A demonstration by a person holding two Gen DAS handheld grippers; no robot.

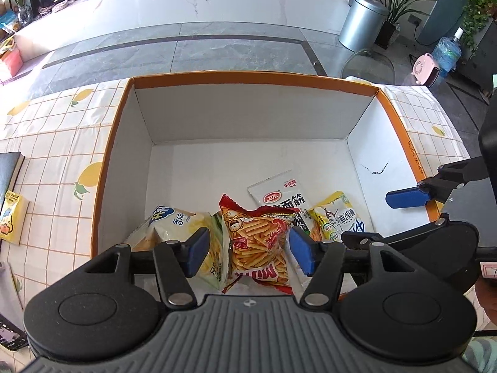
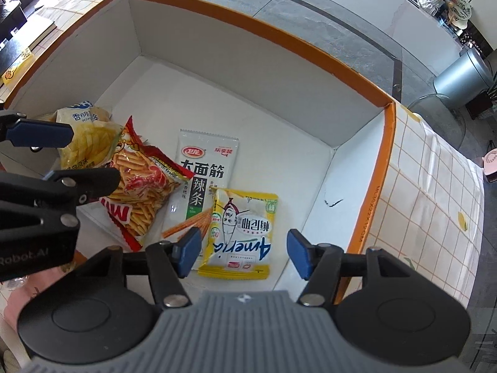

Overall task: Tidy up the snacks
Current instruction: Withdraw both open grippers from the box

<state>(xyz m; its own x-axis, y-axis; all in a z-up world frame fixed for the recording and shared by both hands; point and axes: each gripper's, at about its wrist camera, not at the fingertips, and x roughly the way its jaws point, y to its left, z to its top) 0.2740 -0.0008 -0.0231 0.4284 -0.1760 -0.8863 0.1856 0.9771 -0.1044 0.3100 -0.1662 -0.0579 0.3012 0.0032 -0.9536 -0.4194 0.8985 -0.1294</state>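
Observation:
An orange-rimmed white box (image 1: 124, 115) (image 2: 385, 143) stands on the table with several snack packs at its near end. A red fries bag (image 1: 259, 239) (image 2: 139, 180) lies beside a yellow-white chip bag (image 1: 174, 223) (image 2: 87, 133), a white spicy-strip pack (image 1: 279, 199) (image 2: 205, 174) and a yellow pack (image 1: 338, 217) (image 2: 240, 236). My left gripper (image 1: 248, 250) is open above the red bag, holding nothing. My right gripper (image 2: 243, 253) is open above the yellow pack, holding nothing. It also shows at the right of the left wrist view (image 1: 407, 197).
The table has a lemon-print grid cloth (image 1: 56, 143). A yellow packet (image 1: 11, 217), a dark book (image 1: 9, 171) and a phone (image 1: 9, 335) lie left of the box. Beyond the table are a grey floor, a metal bin (image 1: 362, 18) and a glass table (image 1: 369, 65).

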